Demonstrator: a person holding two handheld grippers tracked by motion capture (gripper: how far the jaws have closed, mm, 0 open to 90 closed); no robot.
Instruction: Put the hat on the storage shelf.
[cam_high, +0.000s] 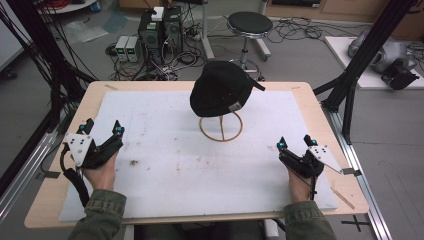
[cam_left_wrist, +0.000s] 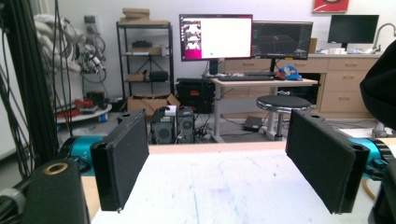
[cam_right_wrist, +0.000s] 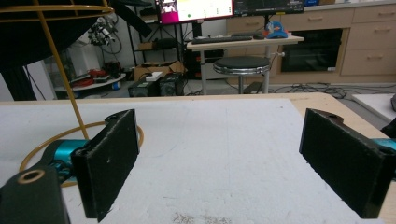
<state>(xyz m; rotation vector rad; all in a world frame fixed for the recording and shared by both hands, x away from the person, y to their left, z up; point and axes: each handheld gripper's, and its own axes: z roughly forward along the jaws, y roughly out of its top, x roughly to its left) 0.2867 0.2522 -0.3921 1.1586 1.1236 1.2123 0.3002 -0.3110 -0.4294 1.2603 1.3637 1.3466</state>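
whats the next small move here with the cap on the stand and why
Probably bring the right gripper forward and inward toward the black cap. The cap sits on the wire stand at the far middle of the white mat, untouched. Both grippers rest near the table's front corners, jaws wide open and holding nothing; the left gripper lies about as far off, so either could lead.

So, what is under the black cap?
The black cap sits on a yellow wire stand; its ring base rests on the white mat. The cap covers the stand's top.
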